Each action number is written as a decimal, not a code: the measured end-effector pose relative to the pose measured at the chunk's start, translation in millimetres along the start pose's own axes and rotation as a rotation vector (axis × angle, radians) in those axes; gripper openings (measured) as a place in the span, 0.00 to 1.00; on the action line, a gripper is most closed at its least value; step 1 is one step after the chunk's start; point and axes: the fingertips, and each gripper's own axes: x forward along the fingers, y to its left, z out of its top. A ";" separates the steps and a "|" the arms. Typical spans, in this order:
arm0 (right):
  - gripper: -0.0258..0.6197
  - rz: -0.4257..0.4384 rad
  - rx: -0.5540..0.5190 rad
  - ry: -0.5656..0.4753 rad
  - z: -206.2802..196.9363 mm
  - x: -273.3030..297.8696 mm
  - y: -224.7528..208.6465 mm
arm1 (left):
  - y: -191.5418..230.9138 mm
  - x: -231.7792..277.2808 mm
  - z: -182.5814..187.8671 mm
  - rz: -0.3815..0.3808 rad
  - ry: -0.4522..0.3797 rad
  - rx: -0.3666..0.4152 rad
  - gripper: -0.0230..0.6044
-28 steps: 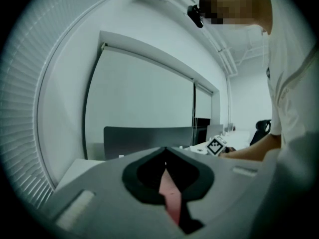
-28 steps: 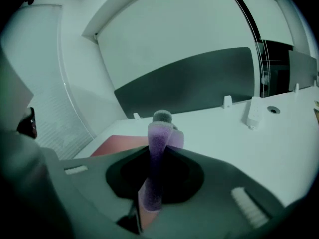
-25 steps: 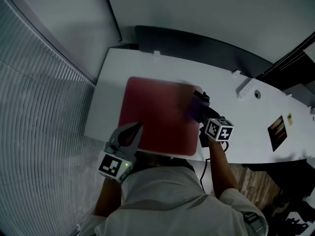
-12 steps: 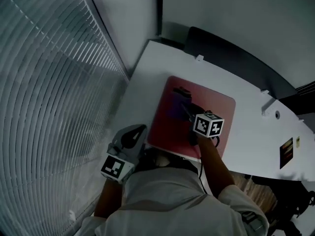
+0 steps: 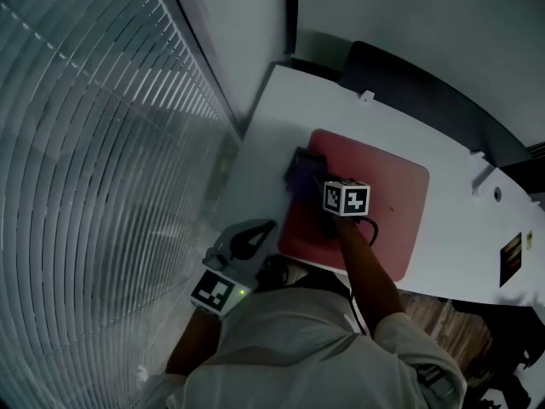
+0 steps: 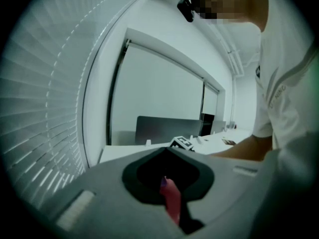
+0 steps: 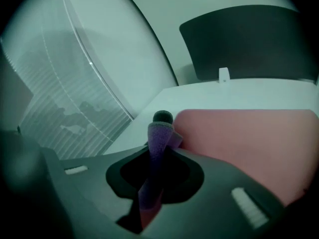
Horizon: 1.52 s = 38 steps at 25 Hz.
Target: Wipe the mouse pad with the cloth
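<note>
Starting at the far left, window blinds [image 5: 102, 143] fill that whole side of the head view, curving down beside the white counter [image 5: 277, 113]. Next comes the left gripper [image 5: 252, 240], held low by the person's torso at the counter's near left corner and off the mouse pad. In its own view the left gripper [image 6: 167, 180] has its fingers pressed together, with nothing between them but a thin reddish strip that looks like their own padding.

Moving right, the purple cloth [image 5: 300, 170] lies at the left edge of the red mouse pad [image 5: 387, 198], part of it spilling onto the bare counter. The right gripper [image 5: 315, 186] is over it, its marker cube [image 5: 347, 198] facing up and a black cable [image 5: 371, 230] looping back along the forearm. From the right gripper view the fingers are clamped on the cloth [image 7: 158, 138]: a purple fold stands up between them, the right gripper [image 7: 160, 126] pointing toward the blinds, with the mouse pad [image 7: 249, 138] spread off to the right.

Further right, the pad lies flat on the counter, a dark panel [image 5: 409, 79] rising behind the far edge. A small dark card [image 5: 511, 259] lies near the right end, well apart from the pad.
</note>
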 end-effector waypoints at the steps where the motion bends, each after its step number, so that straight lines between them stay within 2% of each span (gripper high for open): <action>1: 0.11 -0.020 0.004 0.002 -3.0 -1.9 -7.9 | -0.6 3.2 -1.1 -0.007 0.003 -0.003 0.04; 9: 0.11 -0.093 0.070 -0.002 -24.3 -51.0 -73.3 | -37.2 42.2 9.0 -0.071 0.002 0.004 0.04; 28: 0.11 -0.247 0.153 -0.048 -76.7 -206.3 -255.6 | -182.9 142.0 6.3 -0.150 0.015 0.006 0.04; 38: 0.11 -0.380 0.159 -0.077 -102.6 -284.9 -324.2 | -242.2 182.1 8.4 -0.250 0.008 0.025 0.04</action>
